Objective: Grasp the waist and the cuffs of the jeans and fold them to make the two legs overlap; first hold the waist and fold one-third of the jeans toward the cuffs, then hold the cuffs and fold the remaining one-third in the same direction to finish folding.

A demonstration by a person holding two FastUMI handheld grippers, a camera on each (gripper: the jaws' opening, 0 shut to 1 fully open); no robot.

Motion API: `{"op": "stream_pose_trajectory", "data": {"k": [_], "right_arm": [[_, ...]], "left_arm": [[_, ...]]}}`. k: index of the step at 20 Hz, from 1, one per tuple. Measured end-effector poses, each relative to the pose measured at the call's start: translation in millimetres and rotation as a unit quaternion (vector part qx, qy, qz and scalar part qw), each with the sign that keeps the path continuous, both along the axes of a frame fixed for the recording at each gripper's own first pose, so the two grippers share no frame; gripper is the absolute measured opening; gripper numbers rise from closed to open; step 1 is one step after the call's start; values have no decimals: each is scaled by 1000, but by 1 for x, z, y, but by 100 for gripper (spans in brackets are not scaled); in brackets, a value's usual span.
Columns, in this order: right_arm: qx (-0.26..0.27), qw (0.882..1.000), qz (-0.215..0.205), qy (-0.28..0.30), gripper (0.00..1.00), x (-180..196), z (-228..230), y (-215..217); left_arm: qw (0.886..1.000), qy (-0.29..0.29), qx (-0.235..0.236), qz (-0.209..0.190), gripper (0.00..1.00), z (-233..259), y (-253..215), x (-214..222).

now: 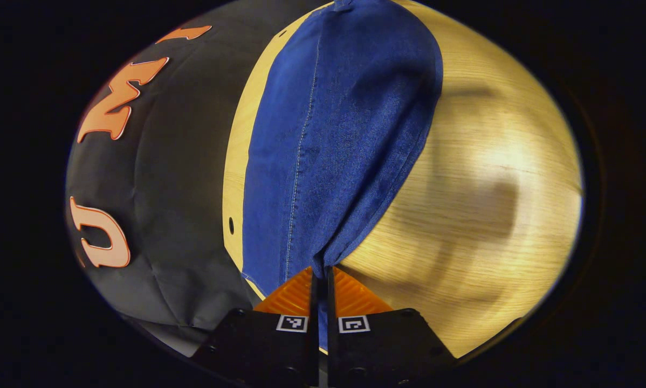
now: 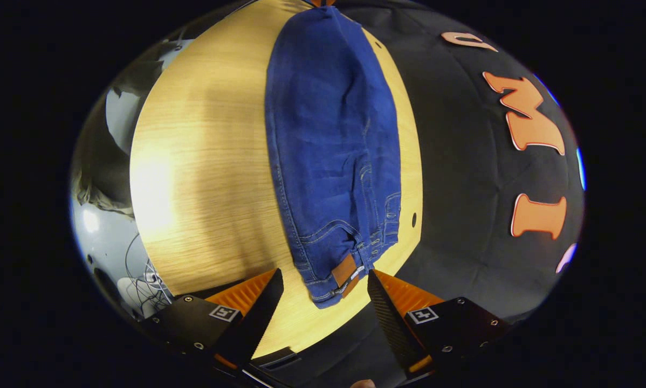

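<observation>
Blue jeans lie as one long strip on the wooden table. In the left gripper view my left gripper is shut on the near end of the denim, and the cloth rises a little into its fingers. In the right gripper view the waist end, with a brown patch, lies flat near the table's edge. My right gripper hangs open just above it, one finger on each side of the waistband, neither touching it.
The black cloth wall runs close along one long side of the jeans. A small hole marks the table beside the waist. Bare wood spreads on the other side, and past its edge lie cables on a grey floor.
</observation>
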State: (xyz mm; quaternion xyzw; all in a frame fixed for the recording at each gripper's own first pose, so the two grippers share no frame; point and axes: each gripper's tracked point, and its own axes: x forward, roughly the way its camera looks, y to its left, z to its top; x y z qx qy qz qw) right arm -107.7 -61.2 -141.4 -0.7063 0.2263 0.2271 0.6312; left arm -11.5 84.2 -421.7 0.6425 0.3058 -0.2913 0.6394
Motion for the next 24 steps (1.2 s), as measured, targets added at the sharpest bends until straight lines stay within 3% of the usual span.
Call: {"op": "stream_pose_trajectory", "data": {"k": [9,12,13,20,21,22,24], "right_arm": [[-20,999,27,13,96,28,-17,7],[-16,999,17,26,93,29,-19,8],[-19,999,18,38,88,30,-24,7],[-41,997,27,64,13,32,-39,9],[-33,997,16,71,13,32,-39,7],[-26,996,8,81,6,32,-39,6],[-18,995,1,98,6,31,-37,10]], "left_arm": [[1000,2,3,-1,7,-4,-1,1],[1000,5,-1,2,7,-2,0,1],[1000,5,-1,3,7,-2,1,2],[1000,11,-12,8,7,-1,2,2],[1000,14,-11,9,7,-1,3,2],[1000,19,-12,9,7,-1,3,2],[1000,25,-12,8,7,2,2,4]]}}
